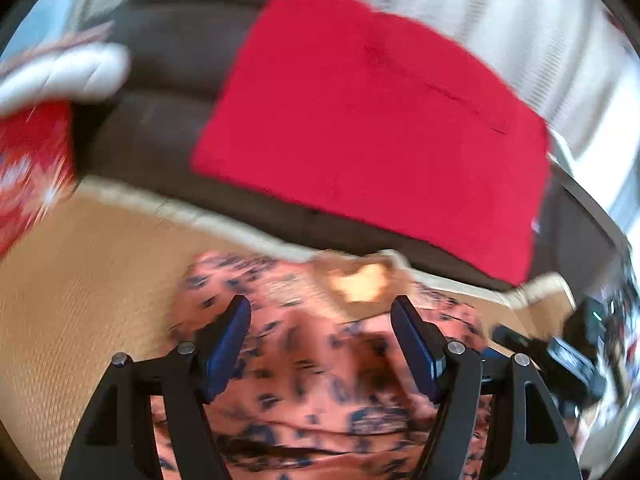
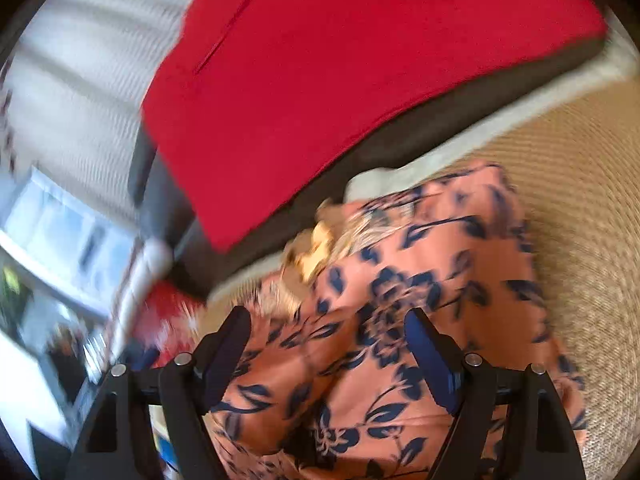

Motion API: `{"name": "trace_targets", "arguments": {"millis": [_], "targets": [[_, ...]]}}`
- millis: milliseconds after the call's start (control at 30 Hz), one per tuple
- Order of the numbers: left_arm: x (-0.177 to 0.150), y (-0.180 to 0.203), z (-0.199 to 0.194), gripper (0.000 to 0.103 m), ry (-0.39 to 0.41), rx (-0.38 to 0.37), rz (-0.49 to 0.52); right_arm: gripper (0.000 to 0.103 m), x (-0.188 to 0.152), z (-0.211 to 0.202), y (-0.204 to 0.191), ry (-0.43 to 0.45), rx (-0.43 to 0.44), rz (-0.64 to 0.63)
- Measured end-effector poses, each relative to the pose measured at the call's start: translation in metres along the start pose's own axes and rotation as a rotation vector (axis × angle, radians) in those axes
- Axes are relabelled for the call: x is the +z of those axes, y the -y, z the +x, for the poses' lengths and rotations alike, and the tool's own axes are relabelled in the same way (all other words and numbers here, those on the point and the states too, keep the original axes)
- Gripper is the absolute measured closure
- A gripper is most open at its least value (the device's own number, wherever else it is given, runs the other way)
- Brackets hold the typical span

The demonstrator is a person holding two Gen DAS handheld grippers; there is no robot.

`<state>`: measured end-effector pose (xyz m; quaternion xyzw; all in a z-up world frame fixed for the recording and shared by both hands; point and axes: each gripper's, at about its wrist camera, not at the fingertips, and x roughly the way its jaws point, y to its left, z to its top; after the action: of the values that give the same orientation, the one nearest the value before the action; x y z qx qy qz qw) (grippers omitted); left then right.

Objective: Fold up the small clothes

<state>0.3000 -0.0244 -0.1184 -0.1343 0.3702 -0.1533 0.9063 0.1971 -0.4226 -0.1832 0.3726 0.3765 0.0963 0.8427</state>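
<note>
- Far left in the left wrist view, a blurred red-and-white patterned cloth (image 1: 28, 160) sits under a pale padded shape (image 1: 64, 74); motion blur hides what either is.
- The woven tan mat (image 1: 88, 288) covers the floor, its pale bound edge running beside a dark brown sofa (image 1: 168, 80).
- The left gripper (image 1: 320, 316) hovers over the salmon-pink garment with navy floral print (image 1: 320, 380), its blue-padded fingers (image 1: 230, 344) spread wide and holding nothing.
- The garment lies rumpled on the mat just in front of the sofa, a yellowish patch (image 1: 362, 282) showing near its far edge.
- A large red cloth (image 1: 380, 128) is draped across the sofa seat, a dark seam line running through it.
- At the right edge of that view, a dark device (image 1: 576, 352) shows, too blurred to name.
- In the right wrist view, a bright window (image 2: 68, 224) fills the left side, beside a white ribbed curtain (image 2: 92, 60).
- The right gripper (image 2: 328, 328) hangs over the same floral garment (image 2: 420, 280), fingers (image 2: 430, 360) parted wide, nothing between them.
- The mat (image 2: 580, 220) spreads to the right of the garment, the red cloth (image 2: 340, 80) above it.
</note>
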Motion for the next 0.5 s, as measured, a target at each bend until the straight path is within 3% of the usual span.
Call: {"name": "trace_targets", "arguments": {"millis": [100,167,367,500], "targets": [[-0.006,-0.03,0.016,0.03,-0.063,0.168,-0.029,0.02,-0.009,0.005,-0.027,-0.01,-0.013,-0.103],[-0.01,-0.041,0.026,0.03,-0.099,0.238,-0.022,0.02,-0.014,0.005,-0.046,-0.014,-0.028,-0.21],[-0.025,-0.072,0.046,0.03,-0.179,0.308,-0.058,0.021,-0.06,0.008,-0.106,-0.066,-0.147,-0.688],[-0.034,-0.066,0.066,0.03,-0.213,0.329,-0.01,0.022,-0.095,0.034,-0.12,-0.089,-0.328,-0.885]]}}
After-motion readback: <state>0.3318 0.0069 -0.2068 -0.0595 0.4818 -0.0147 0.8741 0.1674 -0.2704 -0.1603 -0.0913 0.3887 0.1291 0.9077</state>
